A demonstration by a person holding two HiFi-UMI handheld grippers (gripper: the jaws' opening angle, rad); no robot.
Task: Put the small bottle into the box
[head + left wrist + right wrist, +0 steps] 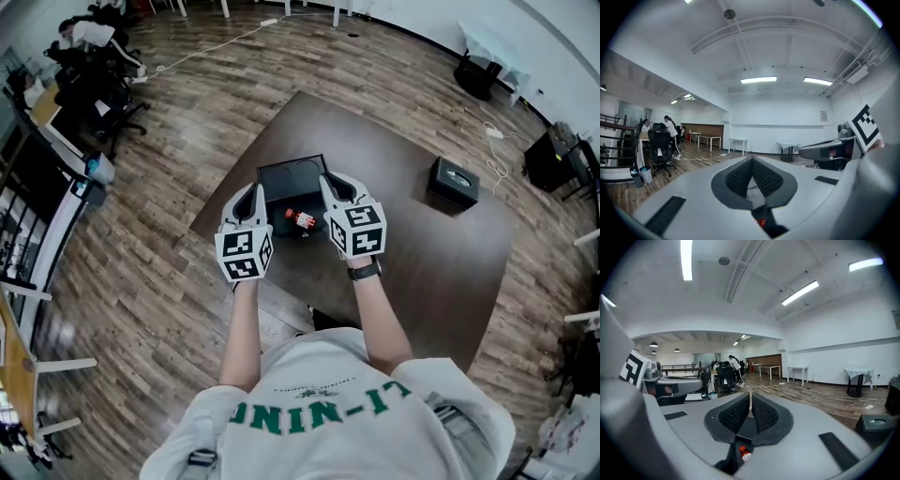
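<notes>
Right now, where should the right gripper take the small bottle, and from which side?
Probably mid-body, from above. The small bottle lies on its side on the table in front of the box, so its round flanks are free. The right gripper is shut and empty; open its fingers first, then straddle the body.

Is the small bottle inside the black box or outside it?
Outside. The small bottle rests on the table, just in front of the open black box.
</notes>
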